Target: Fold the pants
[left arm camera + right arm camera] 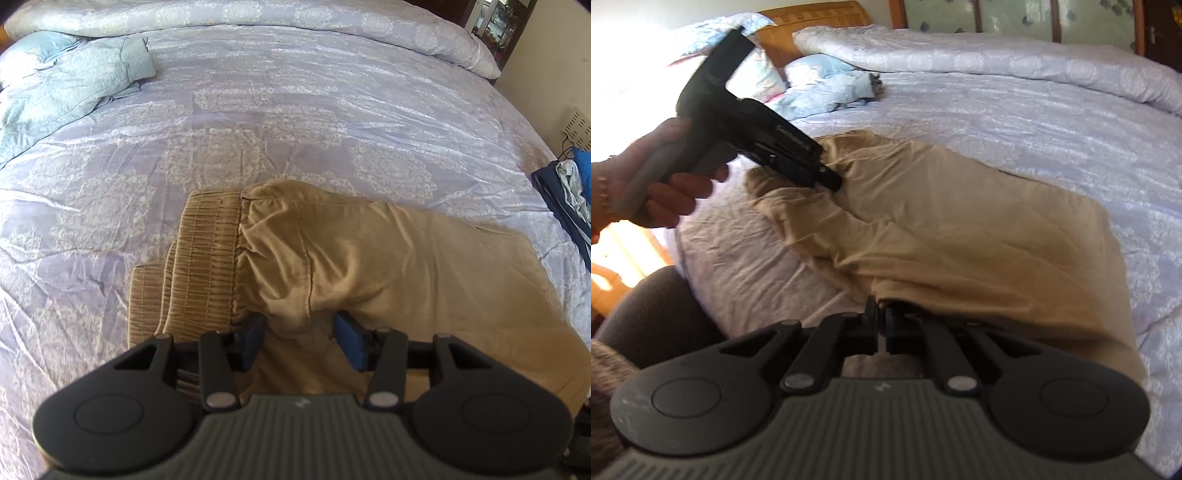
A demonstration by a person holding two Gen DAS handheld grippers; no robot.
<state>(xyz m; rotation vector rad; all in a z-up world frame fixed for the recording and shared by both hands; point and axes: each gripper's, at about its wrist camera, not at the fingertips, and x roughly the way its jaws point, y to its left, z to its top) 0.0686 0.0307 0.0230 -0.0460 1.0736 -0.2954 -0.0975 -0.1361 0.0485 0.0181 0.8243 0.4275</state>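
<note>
so the tan pants (369,251) run lengthwise between the two grippers.
left gripper (301,341) half-open astride waistband-end cloth; right gripper (881,325) pinched shut on the opposite edge.

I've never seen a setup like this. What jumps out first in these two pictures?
Tan pants lie rumpled on a lavender patterned bedspread. The right gripper has pinched their near edge shut, while a hand presses the left gripper down over the elastic waistband.
</note>
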